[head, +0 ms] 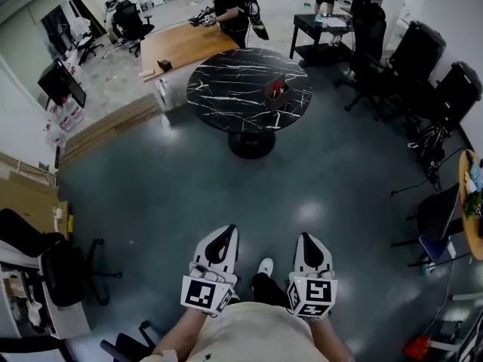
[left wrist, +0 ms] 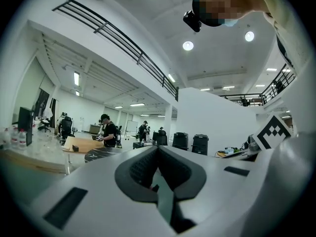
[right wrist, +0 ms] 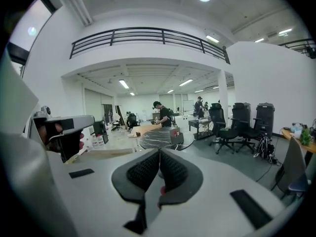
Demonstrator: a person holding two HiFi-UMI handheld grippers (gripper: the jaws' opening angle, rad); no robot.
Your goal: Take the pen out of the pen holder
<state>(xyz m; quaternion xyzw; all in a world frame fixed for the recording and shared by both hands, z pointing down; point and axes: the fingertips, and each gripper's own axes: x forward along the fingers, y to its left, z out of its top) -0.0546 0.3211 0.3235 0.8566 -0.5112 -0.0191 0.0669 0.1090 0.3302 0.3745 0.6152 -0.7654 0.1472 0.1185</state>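
Left gripper [head: 226,232]: jaws shut, nothing held.
Right gripper [head: 306,237]: jaws shut, nothing held.
Holder [head: 275,91]: set right of centre on table [head: 219,110], well apart, ahead; right gripper judged slightly nearer.
Pen: not made out; only red is seen in holder.
Materials: table round, black, white-veined; holder boxy, brown.

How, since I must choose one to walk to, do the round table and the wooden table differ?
The round table has a black, white-veined top; the wooden table has a pale brown rectangular one. The round table carries the pen holder; the wooden table holds a small dark block. The round table lies nearer; the wooden table sits behind it, a person at it. Both stand on the grey floor.
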